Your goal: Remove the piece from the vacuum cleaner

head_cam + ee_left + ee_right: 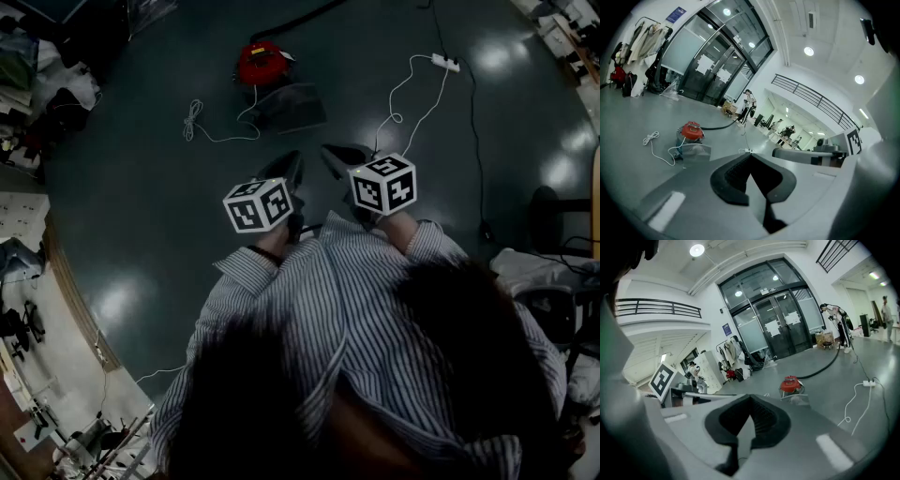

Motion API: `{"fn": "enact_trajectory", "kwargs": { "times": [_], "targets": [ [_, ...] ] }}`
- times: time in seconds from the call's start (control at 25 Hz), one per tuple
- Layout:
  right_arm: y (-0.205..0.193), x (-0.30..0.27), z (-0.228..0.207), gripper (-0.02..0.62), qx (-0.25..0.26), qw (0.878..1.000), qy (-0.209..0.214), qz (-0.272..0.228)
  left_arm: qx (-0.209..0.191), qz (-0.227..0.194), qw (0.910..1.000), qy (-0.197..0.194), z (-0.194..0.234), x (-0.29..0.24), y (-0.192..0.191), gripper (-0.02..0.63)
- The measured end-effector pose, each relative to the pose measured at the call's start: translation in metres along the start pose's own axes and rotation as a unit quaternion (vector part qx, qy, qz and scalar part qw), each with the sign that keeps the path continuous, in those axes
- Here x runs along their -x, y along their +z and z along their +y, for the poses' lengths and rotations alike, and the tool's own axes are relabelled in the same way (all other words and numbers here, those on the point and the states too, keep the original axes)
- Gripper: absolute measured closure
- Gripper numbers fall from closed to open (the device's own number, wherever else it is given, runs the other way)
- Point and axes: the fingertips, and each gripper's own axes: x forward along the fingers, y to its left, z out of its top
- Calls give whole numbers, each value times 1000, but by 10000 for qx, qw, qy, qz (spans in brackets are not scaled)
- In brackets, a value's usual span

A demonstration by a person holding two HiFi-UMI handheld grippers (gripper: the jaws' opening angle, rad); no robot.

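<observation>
Glossy dark grey floor filled the head view, streaked with ceiling-light glare, in a tall hall with glass double doors and a railed balcony. At 12 o'clock from the grippers, well apart from them, sat the round red vacuum cleaner, its black hose running off toward 1 o'clock. A grey translucent flat piece lay just at the cleaner's 5 o'clock; whether the 2 were joined could not be told. A loose white cable curled at 10 o'clock, and a white power strip lay at 1 o'clock.

The person in a striped shirt held both tools side by side before the chest, noses tipped somewhat downward toward the cleaner. The left gripper had its jaws pressed together on nothing, and the right gripper was likewise closed and empty.
</observation>
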Motion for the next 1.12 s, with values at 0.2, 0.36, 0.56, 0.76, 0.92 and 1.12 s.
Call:
{"fn": "enact_trajectory", "kwargs": {
  "times": [0.2, 0.36, 0.56, 0.76, 0.92, 1.12],
  "targets": [
    [1, 0, 4, 594, 2, 10000, 16, 19, 11, 26, 10000, 32, 2, 4, -1, 601],
    [2, -4, 5, 595, 14, 10000, 48, 44, -1, 48, 10000, 49, 5, 2, 0, 601],
    [1, -7, 5, 594, 8, 9999, 79, 104, 57, 69, 9999, 61, 8, 1, 0, 600],
    [4, -9, -1, 594, -26, 9999, 60, 94, 134, 69, 9999, 31, 9, -6, 2, 600],
    [7, -11, -6, 594, 4, 9999, 113, 76, 247, 31, 9997, -18, 9, -14, 3, 600],
    [9, -8, -19, 594, -210, 9993, 294, 64, 359, 12, 9994, 9, 7, -31, 3, 601]
  ]
}}
